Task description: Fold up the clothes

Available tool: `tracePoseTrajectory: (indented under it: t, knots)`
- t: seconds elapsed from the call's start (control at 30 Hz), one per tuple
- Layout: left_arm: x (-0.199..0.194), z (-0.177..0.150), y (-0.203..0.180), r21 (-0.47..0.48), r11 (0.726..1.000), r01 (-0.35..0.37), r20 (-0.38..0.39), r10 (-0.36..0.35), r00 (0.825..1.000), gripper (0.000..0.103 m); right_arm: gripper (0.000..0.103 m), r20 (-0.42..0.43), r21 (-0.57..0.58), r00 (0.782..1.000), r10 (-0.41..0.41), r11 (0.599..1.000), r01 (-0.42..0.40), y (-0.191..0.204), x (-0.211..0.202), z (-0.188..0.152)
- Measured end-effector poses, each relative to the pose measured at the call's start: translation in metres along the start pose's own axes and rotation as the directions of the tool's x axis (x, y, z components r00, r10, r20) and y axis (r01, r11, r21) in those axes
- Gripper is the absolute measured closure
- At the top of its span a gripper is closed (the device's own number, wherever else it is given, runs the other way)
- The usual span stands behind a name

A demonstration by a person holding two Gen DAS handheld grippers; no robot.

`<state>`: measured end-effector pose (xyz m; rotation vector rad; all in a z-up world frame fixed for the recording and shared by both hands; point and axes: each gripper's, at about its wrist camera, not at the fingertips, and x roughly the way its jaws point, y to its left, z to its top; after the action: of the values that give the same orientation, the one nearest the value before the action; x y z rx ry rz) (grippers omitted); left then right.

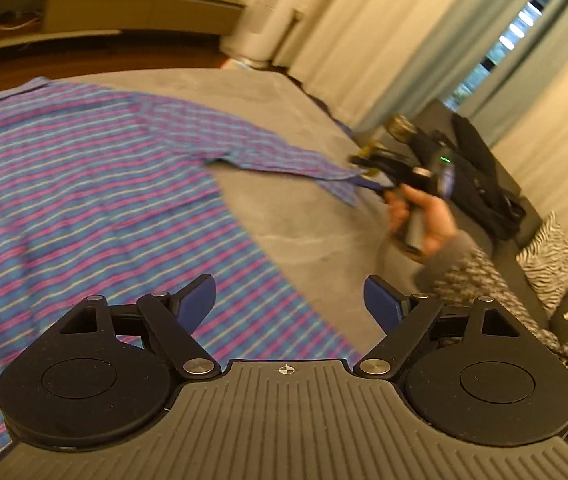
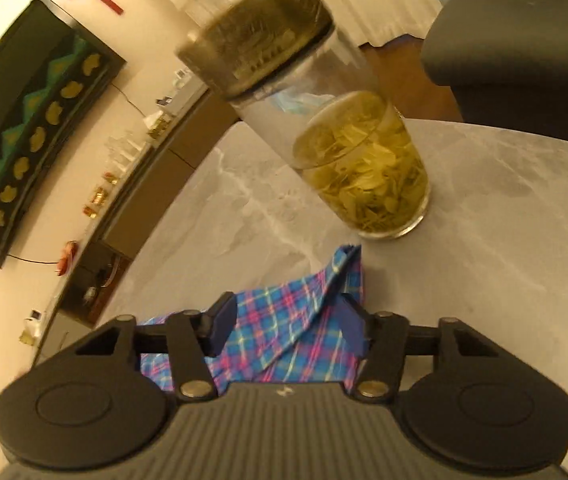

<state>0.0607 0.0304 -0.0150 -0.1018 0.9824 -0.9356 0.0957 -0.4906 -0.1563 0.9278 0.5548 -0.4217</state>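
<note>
The room is lit warm: pale curtains (image 1: 363,40) hang along the far right, with a strip of window (image 1: 523,36) between them, and a long low cabinet (image 1: 104,4) runs along the far wall. In the right wrist view a dark framed picture (image 2: 32,128) with green and yellow shapes hangs above that cabinet. A dark sofa (image 1: 495,184) stands to the right, a zebra-patterned cushion (image 1: 551,256) on it.

The grey marbled table (image 1: 284,216) fills the middle. Across its left part lies the blue and pink plaid shirt (image 1: 84,200), spread flat, one sleeve (image 1: 284,156) drawn out to the right. A glass tea bottle (image 2: 323,120) with leaves in it stands on the table just beyond the sleeve's end.

The right gripper (image 2: 287,320) has cloth of that sleeve between its part-closed fingers, the right one against the fabric. The left gripper (image 1: 289,300) hangs over the shirt's near edge, fingers well apart, nothing between them.
</note>
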Motion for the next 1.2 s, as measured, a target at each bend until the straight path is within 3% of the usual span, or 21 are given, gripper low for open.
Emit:
tracePoseTrajectory:
  t: [0.13,0.23,0.3,0.33,0.37,0.4,0.43,0.5,0.57,0.63,0.73,0.8,1.0,1.13,1.2]
  knots:
    - [0.024,0.007,-0.022,0.022,0.999,0.035,-0.025,-0.034,0.999,0.029,0.099,0.021,-0.038,0.997,-0.069,0.997,0.070,0.004,0.023,0.000]
    - [0.034,0.017,-0.028,0.026,0.999,0.022,-0.014,-0.021,1.000,0.029,0.101,0.103,-0.096,0.994,-0.030,0.995,0.040,0.013,0.009,-0.010]
    - [0.041,0.024,-0.032,0.028,1.000,0.013,-0.007,-0.013,1.000,0.029,0.101,0.201,-0.272,0.976,0.082,0.962,-0.025,0.040,-0.019,-0.026]
    - [0.042,0.030,-0.032,0.030,1.000,-0.003,0.020,0.002,1.000,0.029,0.101,0.212,-0.435,0.958,0.194,0.896,-0.085,0.061,-0.042,-0.049]
    - [0.041,0.034,-0.026,0.022,0.999,-0.025,0.054,0.023,0.998,0.029,0.101,0.202,-0.586,0.931,0.304,0.799,-0.133,0.082,-0.065,-0.072]
    - [0.042,0.041,-0.019,0.008,0.999,-0.038,0.082,0.037,0.996,0.029,0.101,0.171,-0.719,0.899,0.404,0.675,-0.166,0.102,-0.087,-0.096]
    - [0.046,0.045,-0.010,-0.011,0.999,-0.044,0.097,0.045,0.994,0.028,0.101,0.103,-0.822,0.889,0.447,0.541,-0.177,0.117,-0.103,-0.128]
    - [0.056,0.053,0.008,-0.048,0.998,-0.047,0.114,0.052,0.992,0.025,0.101,-0.006,-0.887,0.891,0.454,0.408,-0.214,0.128,-0.115,-0.171]
    - [0.074,0.055,0.026,-0.078,0.996,-0.046,0.114,0.055,0.992,0.024,0.101,-0.078,-0.906,0.894,0.442,0.342,-0.248,0.129,-0.114,-0.200]
    - [0.096,0.050,0.036,-0.090,0.994,-0.064,0.086,0.072,0.994,0.024,0.101,-0.114,-0.915,0.899,0.423,0.307,-0.261,0.128,-0.110,-0.221]
    - [0.123,0.040,0.044,-0.110,0.992,-0.053,0.048,0.059,0.997,0.024,0.101,-0.150,-0.919,0.903,0.403,0.279,-0.277,0.125,-0.108,-0.242]
    - [0.136,0.033,0.047,-0.173,0.985,-0.009,0.046,0.018,0.999,0.024,0.101,-0.151,-0.930,0.904,0.401,0.253,-0.268,0.129,-0.111,-0.251]
    - [0.141,0.030,0.051,-0.270,0.956,0.113,0.158,-0.072,0.985,0.022,0.101,-0.131,-0.977,0.914,0.385,0.107,-0.185,0.131,-0.125,-0.272]
    - [0.152,0.043,0.037,-0.205,0.979,0.001,0.108,0.022,0.994,0.020,0.101,-0.147,-0.984,0.907,0.395,0.031,-0.173,0.132,-0.130,-0.293]
    - [0.166,0.043,0.030,-0.148,0.985,-0.083,0.070,0.094,0.993,0.027,0.101,-0.164,-0.982,0.901,0.402,0.017,-0.187,0.132,-0.134,-0.302]
